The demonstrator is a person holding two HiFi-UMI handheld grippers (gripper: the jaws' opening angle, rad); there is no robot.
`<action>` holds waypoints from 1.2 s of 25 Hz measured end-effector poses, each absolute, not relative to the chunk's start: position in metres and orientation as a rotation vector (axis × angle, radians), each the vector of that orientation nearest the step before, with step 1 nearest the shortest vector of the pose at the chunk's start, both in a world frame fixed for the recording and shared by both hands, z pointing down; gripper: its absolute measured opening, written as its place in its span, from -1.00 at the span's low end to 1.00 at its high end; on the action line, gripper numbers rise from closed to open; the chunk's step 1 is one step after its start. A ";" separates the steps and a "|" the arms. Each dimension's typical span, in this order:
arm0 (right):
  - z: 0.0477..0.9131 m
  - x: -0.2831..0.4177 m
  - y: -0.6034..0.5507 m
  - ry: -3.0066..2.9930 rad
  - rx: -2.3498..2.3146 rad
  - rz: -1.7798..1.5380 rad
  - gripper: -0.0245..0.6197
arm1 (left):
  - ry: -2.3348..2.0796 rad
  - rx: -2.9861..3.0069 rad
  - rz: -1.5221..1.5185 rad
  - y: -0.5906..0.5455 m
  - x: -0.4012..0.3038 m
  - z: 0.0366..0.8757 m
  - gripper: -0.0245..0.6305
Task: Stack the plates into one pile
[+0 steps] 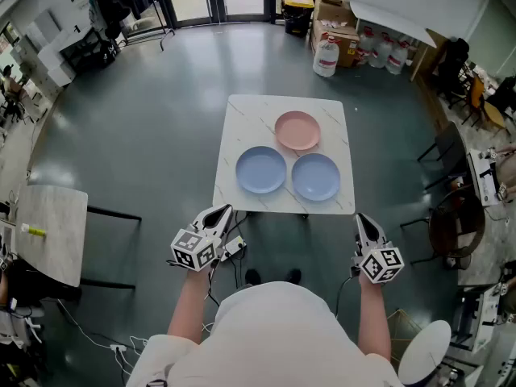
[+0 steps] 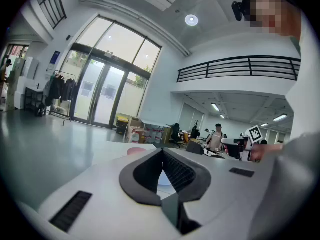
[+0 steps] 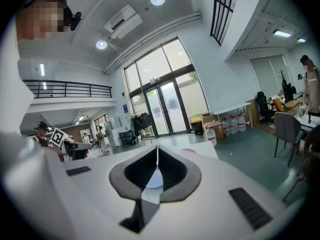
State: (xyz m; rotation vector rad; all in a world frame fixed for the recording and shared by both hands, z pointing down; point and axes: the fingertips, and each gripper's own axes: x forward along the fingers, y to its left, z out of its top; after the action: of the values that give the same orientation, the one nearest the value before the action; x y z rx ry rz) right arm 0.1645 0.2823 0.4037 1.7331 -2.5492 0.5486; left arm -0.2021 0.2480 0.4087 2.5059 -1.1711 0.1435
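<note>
On white marble worktop (image 1: 246, 123), three plates flat, face up, unstacked: pink plate (image 1: 297, 130) far, left blue plate (image 1: 260, 169) and right blue plate (image 1: 315, 176) nearer. Short of near edge, left gripper (image 1: 223, 210) and right gripper (image 1: 360, 217), jaws closed, empty. Step, likely: approach before first pick. Next: open jaws, pinch one rim, lift onto neighbour. Plates round: no long axis, no heading.
</note>
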 end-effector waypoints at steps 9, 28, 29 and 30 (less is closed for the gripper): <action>0.407 0.162 0.282 -2.560 1.719 0.551 -0.83 | -1.173 2.495 0.145 0.250 -0.199 0.413 -0.89; 0.425 0.204 0.286 -2.569 1.696 0.623 -0.83 | -1.189 2.467 0.187 0.258 -0.147 0.423 -0.89; 0.427 0.210 0.286 -2.566 1.696 0.630 -0.83 | -1.189 2.463 0.189 0.259 -0.141 0.425 -0.89; 0.429 0.216 0.286 -2.563 1.695 0.638 -0.83 | -1.189 2.458 0.190 0.259 -0.135 0.427 -0.89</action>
State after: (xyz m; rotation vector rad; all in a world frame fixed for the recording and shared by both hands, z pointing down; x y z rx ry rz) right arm 0.2164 0.2861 0.4293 1.6952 -2.5628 0.6382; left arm -0.1350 0.2589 0.4268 2.4576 -1.1894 0.1902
